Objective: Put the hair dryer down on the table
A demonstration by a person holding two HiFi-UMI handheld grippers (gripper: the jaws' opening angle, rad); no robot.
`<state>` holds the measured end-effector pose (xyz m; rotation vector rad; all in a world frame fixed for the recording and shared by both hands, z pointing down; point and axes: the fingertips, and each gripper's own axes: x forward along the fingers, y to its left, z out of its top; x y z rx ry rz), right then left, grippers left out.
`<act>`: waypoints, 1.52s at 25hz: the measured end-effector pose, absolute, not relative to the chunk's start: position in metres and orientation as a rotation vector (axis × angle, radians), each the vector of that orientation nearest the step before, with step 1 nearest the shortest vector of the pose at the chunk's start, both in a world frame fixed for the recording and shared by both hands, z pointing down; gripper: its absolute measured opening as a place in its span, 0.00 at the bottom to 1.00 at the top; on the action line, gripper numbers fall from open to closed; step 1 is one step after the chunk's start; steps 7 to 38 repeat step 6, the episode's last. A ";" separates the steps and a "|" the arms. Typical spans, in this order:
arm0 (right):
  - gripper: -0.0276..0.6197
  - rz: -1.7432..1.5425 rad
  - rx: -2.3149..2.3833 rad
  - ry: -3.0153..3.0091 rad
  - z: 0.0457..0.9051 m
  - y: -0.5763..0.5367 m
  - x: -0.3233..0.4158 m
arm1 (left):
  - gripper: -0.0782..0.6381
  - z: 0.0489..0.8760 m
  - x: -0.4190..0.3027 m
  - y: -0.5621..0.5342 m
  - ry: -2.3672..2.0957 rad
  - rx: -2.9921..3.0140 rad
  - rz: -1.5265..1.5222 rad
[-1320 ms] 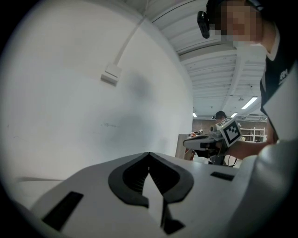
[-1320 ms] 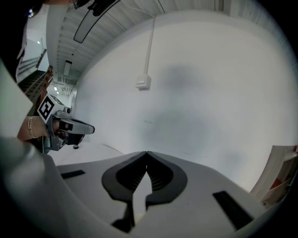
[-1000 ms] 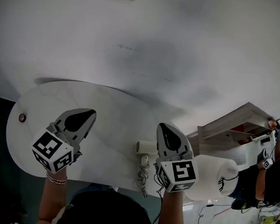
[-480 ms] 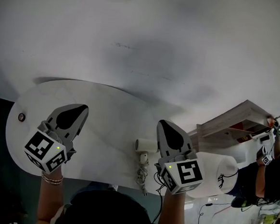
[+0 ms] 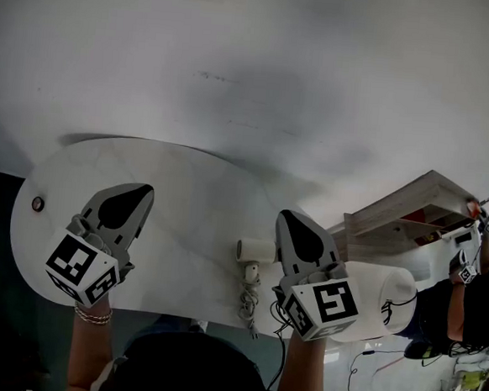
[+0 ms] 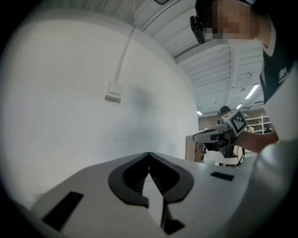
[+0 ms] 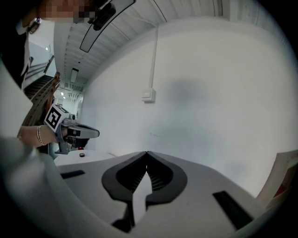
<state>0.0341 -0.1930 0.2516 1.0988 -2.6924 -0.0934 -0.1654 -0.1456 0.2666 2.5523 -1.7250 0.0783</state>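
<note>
where the head view looks down on the white table (image 5: 191, 178), the left claw (image 5: 142, 192) and the right claw (image 5: 290, 216) hang above it, well apart, both pointing toward the wall. the hair dryer (image 5: 255, 252) lies on the table just left of the right claw, held by neither. its bunched cord (image 5: 248, 302) runs back beside that claw's marker cube to the table's near edge. a small round object (image 5: 37, 204) sits left of the left claw. in the left gripper view, the jaws are pressed together with nothing between them, and the right claw shows off to their right. in the right gripper view, the jaws likewise meet tip to tip, empty, with a wall switch (image 7: 148, 96) above them.
</note>
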 end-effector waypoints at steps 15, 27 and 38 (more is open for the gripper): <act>0.07 -0.102 1.119 -2.690 0.249 -0.192 0.039 | 0.13 0.263 -0.160 -0.143 -1.733 2.572 0.121; 0.07 -0.102 1.119 -2.690 0.249 -0.192 0.039 | 0.13 0.263 -0.160 -0.143 -1.733 2.572 0.121; 0.07 -0.102 1.119 -2.690 0.249 -0.192 0.039 | 0.13 0.263 -0.160 -0.143 -1.733 2.572 0.121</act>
